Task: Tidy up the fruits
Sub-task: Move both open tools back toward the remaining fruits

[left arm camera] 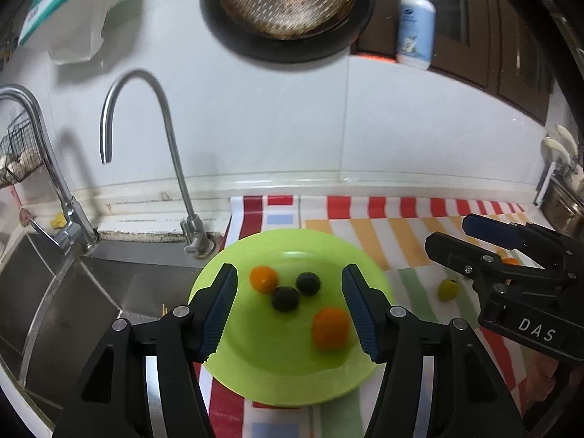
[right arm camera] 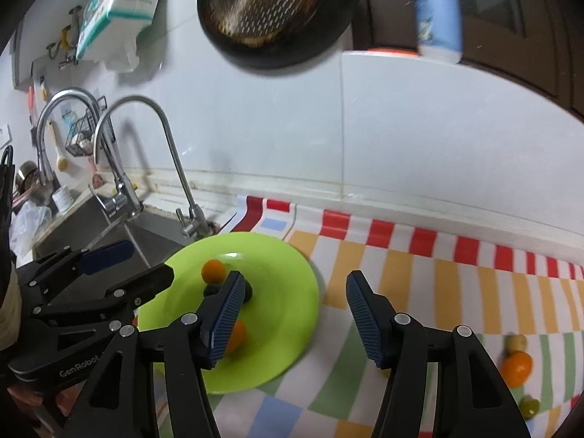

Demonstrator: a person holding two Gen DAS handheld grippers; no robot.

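While four fruits already lie on the green plate (left arm camera: 255,376), two oranges (left arm camera: 263,279) and two dark round ones (left arm camera: 285,298), the job looks roughly half done. Both the left tongs (left arm camera: 288,308) and the right tongs (right arm camera: 295,315) hover wide apart and hold nothing. Still loose on the striped cloth (right arm camera: 419,277) are another orange (right arm camera: 515,368) and a few small yellow-green fruits (right arm camera: 515,343).

You face a white tiled wall (left arm camera: 277,127) behind the counter (right arm camera: 456,292), which wears a striped cloth. A steel sink (left arm camera: 73,292) with two curved faucets (left arm camera: 146,127) lies to your left.
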